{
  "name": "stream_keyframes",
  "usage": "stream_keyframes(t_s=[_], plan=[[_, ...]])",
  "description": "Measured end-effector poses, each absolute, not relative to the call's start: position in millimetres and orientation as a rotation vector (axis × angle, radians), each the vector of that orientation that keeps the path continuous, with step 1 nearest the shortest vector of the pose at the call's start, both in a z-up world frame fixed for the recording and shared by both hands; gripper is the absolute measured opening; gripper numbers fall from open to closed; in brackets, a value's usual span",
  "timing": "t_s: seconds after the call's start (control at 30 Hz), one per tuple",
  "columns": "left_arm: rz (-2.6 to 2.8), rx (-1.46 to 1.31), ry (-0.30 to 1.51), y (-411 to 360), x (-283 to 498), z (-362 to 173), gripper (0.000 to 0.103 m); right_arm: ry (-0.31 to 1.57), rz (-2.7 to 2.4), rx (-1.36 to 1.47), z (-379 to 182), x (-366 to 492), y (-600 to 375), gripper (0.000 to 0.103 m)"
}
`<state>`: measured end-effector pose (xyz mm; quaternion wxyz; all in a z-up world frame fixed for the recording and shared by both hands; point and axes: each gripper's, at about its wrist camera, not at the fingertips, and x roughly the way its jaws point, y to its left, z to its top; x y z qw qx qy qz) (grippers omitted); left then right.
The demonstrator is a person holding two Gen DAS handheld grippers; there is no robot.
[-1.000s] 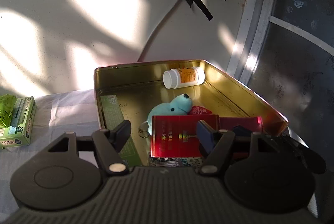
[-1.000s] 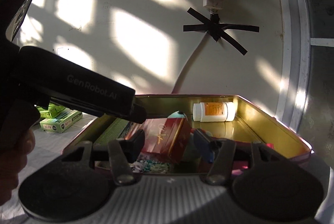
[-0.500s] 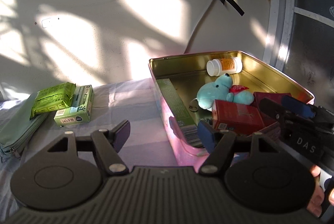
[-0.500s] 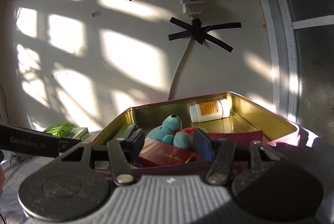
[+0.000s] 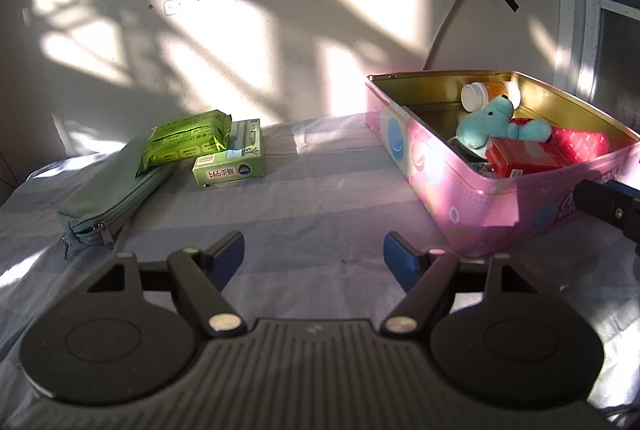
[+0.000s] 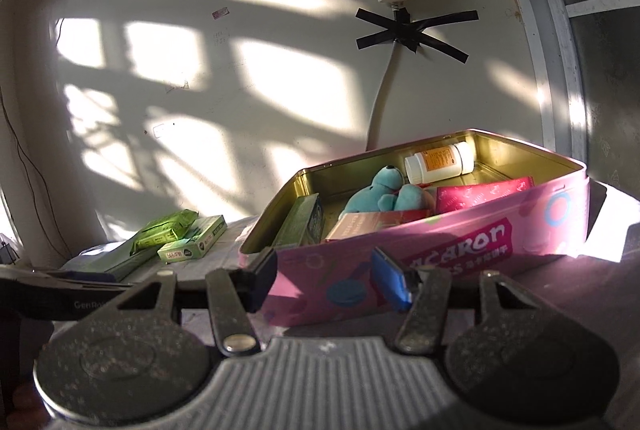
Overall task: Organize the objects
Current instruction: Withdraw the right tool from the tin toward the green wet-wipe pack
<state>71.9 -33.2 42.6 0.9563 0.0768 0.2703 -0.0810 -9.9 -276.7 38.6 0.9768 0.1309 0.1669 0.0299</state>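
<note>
The desk (image 5: 328, 197), under a pale striped cloth, carries everything. The pink tin (image 5: 472, 189) stands toward the desk's right side, near the back edge by the wall, already holding a teal plush (image 5: 484, 129), a white bottle (image 5: 480, 94), red boxes and a green carton. Toward the left back corner lie three things not yet packed: a grey-green pouch (image 5: 116, 185), a green packet (image 5: 186, 141) resting partly on it, and a green box (image 5: 234, 157) touching the packet.

The left gripper (image 5: 314, 254) faces that group, empty, its jaws just widened. The box looks the easiest pick: approach low, straddle its narrow sides, and close squarely without nudging the packet.

The right gripper (image 6: 324, 274) hangs released and empty before the tin's near wall.
</note>
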Motion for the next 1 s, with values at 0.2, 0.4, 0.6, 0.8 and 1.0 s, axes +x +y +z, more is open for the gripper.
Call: stream_keyframes(t_s=[0.2,0.4,0.6,0.8,1.0], plan=[[-0.116,0.145,0.549,-10,72,31,0.079,0.344,0.064,0.235,32,-12,-251,0.054],[-0.113,0.132,0.543,3,72,19,0.081,0.375,0.076,0.196,24,-12,-230,0.054],[-0.141,0.116,0.526,8,71,13,0.081,0.397,0.076,0.181,17,-9,-220,0.055],[-0.169,0.112,0.507,7,69,10,0.082,0.414,0.061,0.219,14,-6,-226,0.059],[-0.182,0.081,0.483,12,67,11,0.083,0.404,0.059,0.254,12,-7,-231,0.059]])
